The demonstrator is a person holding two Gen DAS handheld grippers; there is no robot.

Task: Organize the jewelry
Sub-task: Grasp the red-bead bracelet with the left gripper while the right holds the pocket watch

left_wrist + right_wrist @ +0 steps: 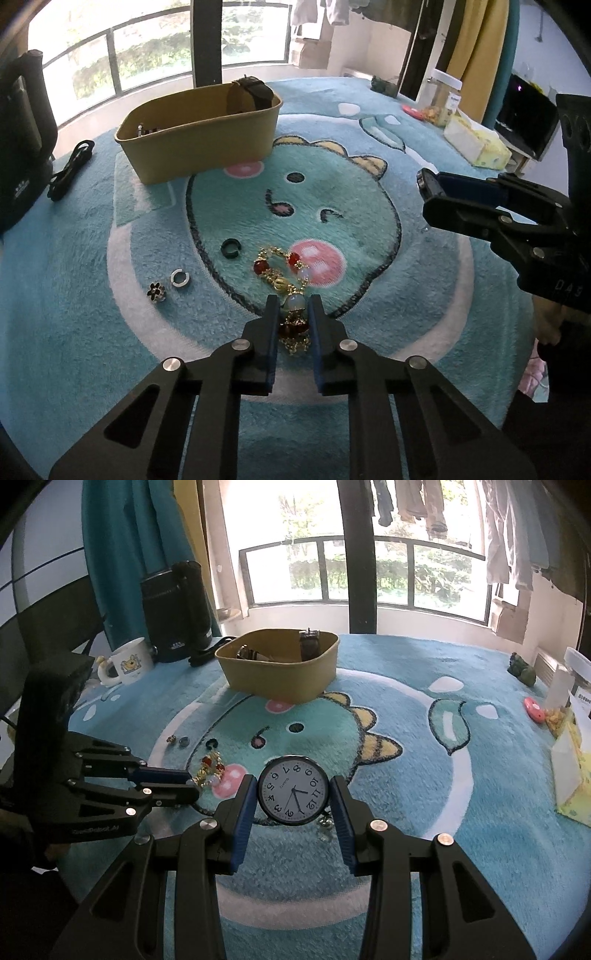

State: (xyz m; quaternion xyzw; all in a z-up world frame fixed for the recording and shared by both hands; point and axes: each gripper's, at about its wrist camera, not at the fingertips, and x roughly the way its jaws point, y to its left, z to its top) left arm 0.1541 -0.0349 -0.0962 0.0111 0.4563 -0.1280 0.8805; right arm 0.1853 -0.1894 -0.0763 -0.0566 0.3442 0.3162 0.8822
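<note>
Left wrist view: beaded bracelet [286,275] on the rug [406,314], near end between the pads of the left gripper [291,306]; limp, light, likely to slump and snag, best pinched across a bead. Jaws narrowed around a pale bead, seemingly pinching it. Tan box [199,144] well beyond. Right wrist view: pocket watch [293,795] clamped by its rim in the right gripper [293,794], moderately spread; rigid, smooth, glass-faced, probably slippery and fragile.
</note>
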